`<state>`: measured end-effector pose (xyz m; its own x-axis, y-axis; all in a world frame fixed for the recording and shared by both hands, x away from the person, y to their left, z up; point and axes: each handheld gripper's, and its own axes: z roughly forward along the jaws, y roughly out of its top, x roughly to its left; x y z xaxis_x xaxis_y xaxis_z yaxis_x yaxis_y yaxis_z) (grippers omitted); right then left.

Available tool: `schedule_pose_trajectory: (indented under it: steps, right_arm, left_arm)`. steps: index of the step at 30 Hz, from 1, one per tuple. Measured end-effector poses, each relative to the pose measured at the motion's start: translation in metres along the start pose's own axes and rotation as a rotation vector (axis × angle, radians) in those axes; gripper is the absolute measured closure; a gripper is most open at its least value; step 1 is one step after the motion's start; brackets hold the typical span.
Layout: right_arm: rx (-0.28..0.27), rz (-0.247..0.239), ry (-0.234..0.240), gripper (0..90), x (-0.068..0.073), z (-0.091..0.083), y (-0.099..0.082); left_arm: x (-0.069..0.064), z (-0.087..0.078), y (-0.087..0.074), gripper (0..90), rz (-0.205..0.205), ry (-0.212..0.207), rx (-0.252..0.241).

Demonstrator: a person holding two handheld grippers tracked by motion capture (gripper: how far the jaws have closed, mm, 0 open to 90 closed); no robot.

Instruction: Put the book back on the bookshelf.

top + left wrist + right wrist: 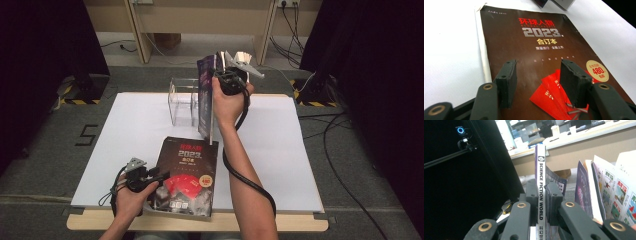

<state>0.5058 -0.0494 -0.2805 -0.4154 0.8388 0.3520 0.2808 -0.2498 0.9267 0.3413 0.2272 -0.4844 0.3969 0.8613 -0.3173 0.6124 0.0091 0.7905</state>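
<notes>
Right tongs (541, 192) clamp magazine (206, 97) spine, long axis upright, just beside clear rack (182, 100). Left tongs (539, 82) wide over dark book (534, 50).

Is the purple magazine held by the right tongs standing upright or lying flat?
Upright. The purple magazine hangs vertically above the table, its spine clamped between the right tongs.
</notes>
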Motion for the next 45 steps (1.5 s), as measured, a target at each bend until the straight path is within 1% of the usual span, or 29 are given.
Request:
schedule_pose_trajectory:
  steps: [5,9,12,15,20,22,27,33,37,39,41,43,45]
  right_arm:
    - [-0.008,-0.004,-0.017,83.5,-0.001,0.008,0.002]
    - [-0.006,-0.014,-0.043,83.5,-0.003,0.015,0.001]
    - [-0.002,-0.031,-0.062,83.5,-0.004,0.019,-0.003]
    - [0.005,-0.062,-0.080,83.4,-0.003,0.022,-0.009]
    - [0.009,-0.103,-0.098,83.4,0.000,0.021,-0.020]
    - [0.005,-0.122,-0.103,83.3,0.001,0.016,-0.022]
    - [0.010,-0.175,-0.089,83.2,0.006,0.001,-0.029]
    - [0.020,-0.193,-0.064,82.9,0.007,-0.019,-0.036]
    - [0.043,-0.202,-0.046,82.3,0.006,-0.032,-0.041]
    - [0.058,-0.207,-0.045,81.9,0.005,-0.037,-0.044]
    - [0.061,-0.212,-0.035,81.7,0.004,-0.043,-0.048]
    - [0.066,-0.223,-0.038,81.7,0.004,-0.049,-0.051]
    - [0.074,-0.222,-0.034,81.5,0.003,-0.053,-0.053]
  left_arm:
    - [0.000,0.000,0.000,47.1,0.001,0.001,0.000]
    - [0.000,0.000,-0.001,47.1,-0.001,-0.001,0.000]
    - [0.000,0.001,-0.001,47.1,0.003,0.000,0.004]
    - [0.001,0.001,-0.001,47.1,0.001,0.000,0.005]
    - [0.002,0.001,-0.002,47.1,-0.004,0.001,0.003]
    - [0.002,0.000,-0.002,47.1,-0.004,0.002,0.004]
    - [0.002,0.001,-0.003,47.1,-0.004,0.004,0.007]
    - [0.000,0.000,-0.003,47.1,-0.004,0.004,0.007]
    - [-0.001,0.000,-0.004,47.1,0.000,0.001,0.008]
    - [-0.001,0.000,-0.004,47.1,0.002,0.001,0.007]
    - [-0.001,0.000,-0.003,47.1,0.001,0.002,0.006]
    - [-0.001,0.000,-0.003,47.1,-0.003,0.003,0.005]
    - [-0.001,0.000,-0.003,47.1,0.000,0.003,0.006]
